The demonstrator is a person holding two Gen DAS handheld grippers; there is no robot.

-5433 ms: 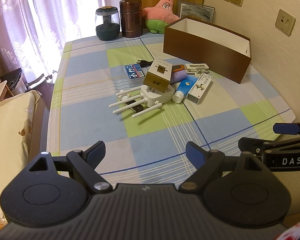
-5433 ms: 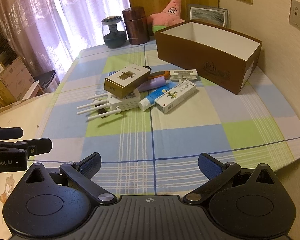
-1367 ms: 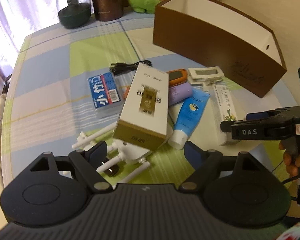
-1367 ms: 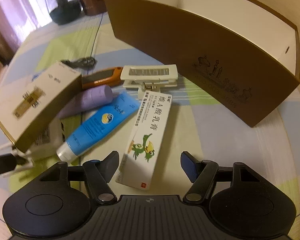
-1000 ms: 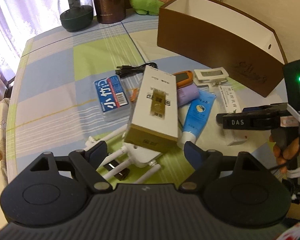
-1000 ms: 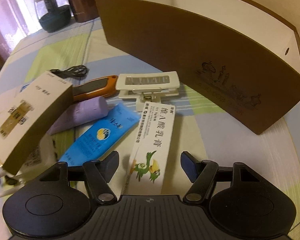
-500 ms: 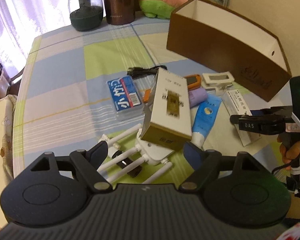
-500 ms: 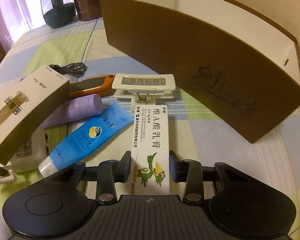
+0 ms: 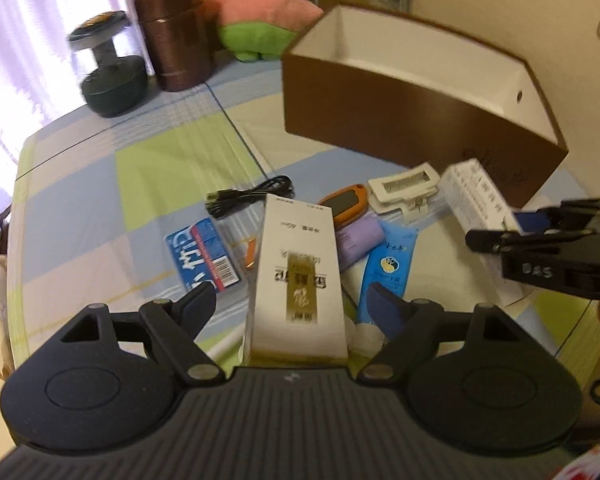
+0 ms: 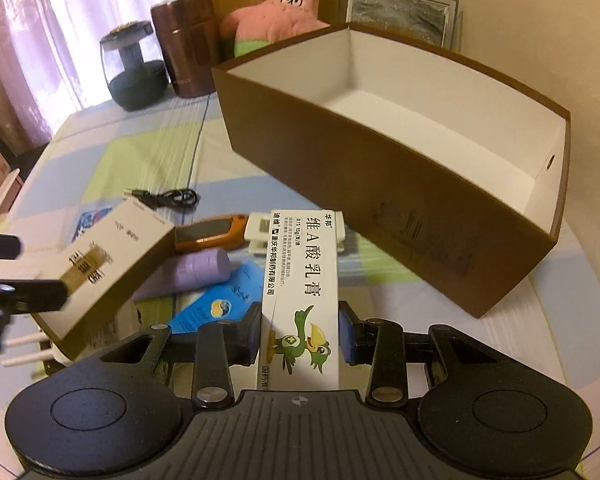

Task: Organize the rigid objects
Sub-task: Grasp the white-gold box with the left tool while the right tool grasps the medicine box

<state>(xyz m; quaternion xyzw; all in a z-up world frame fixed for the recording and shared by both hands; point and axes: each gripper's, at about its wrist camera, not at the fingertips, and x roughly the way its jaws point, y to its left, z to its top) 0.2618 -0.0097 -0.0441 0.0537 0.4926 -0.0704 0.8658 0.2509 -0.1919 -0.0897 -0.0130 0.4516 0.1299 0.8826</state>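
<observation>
a: what has the right gripper (image 10: 300, 334) got?

b: its jaws are clamped on the white ointment carton (image 10: 300, 292) with the green bird print, one pad on each long side. the carton points forward toward the brown storage box (image 10: 400, 184), whose white inside shows nothing in it.

a: and the left gripper (image 9: 292, 306)?

b: its jaws stand wide apart, one on each side of the white-and-gold carton (image 9: 298, 280). i cannot see either pad touching it. that carton lies tilted on top of the white router (image 10: 40, 348), whose antennas poke out below it in the right wrist view.

a: where is the rest of the pile?

b: on the checked tablecloth (image 9: 100, 184), in front of the storage box. a blue tube (image 9: 392, 260) lies just beside the gold carton, with a purple tube (image 9: 358, 236) and an orange device (image 9: 344, 202) behind it. a white clip (image 9: 404, 188) lies near the orange device. a blue tissue pack (image 9: 202, 250) sits to the left, and a black usb cable (image 9: 248, 198) beyond it.

a: and at the back?

b: a patrick star plush (image 10: 284, 8), a brown canister (image 10: 184, 48) and a dark glass jar (image 10: 134, 68), near the curtain. the left view is a little blurred.
</observation>
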